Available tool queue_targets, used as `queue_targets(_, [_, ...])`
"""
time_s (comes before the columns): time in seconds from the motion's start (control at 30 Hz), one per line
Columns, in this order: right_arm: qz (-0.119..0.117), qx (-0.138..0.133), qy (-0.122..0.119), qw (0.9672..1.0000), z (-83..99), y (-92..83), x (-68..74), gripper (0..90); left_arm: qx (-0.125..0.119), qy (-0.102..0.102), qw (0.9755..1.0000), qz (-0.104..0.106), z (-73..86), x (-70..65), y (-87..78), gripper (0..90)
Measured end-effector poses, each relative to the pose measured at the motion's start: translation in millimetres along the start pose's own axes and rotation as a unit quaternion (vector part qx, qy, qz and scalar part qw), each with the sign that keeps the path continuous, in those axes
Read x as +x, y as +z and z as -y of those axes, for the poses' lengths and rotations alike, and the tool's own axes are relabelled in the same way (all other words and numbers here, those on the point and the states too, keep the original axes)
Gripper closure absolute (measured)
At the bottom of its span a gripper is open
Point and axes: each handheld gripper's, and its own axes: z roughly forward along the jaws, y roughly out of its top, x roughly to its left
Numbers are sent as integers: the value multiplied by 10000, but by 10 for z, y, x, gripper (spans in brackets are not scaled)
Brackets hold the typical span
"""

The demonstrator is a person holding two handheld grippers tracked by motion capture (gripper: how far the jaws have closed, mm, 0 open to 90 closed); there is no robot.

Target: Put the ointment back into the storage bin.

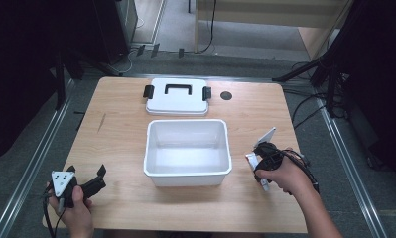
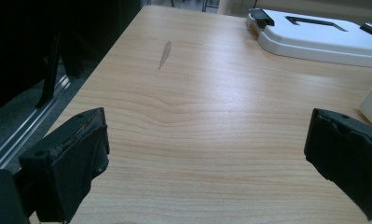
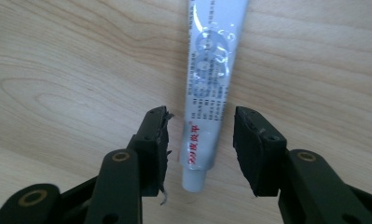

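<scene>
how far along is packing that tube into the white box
Done: the lid is off, lying flat behind the open white box, which looks empty. In hand: the right gripper is open, its fingers straddling the tube on the table, not clamped. The left gripper is open, holding nothing. Likely left: grasp the tube, place it, fit the lid.

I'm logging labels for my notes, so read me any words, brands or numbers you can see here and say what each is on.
Tube, red print near the cap end: looks like "509" followed by Chinese characters, too blurred to be sure.
Tube, grey fine print higher up: too small to read.
Tube, circular silver emblem: no legible text.
Lid, bin, table, left gripper, right gripper: no text visible.
</scene>
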Motion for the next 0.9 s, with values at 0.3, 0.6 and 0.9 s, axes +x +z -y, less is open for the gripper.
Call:
queue_targets(0.3, [-56,250,77,9996,-101,93,2,675,19,-9,10000,20,-2,4,4,6])
queue_targets(0.6, [8,257,12,9997,-144,128,26,720,30,-14,10000,19,-3,4,6,6])
queue_targets(0.9, [-44,149,-229,9996,-165,-30,82,726,30,-34,10000,22,-4,8,7,6])
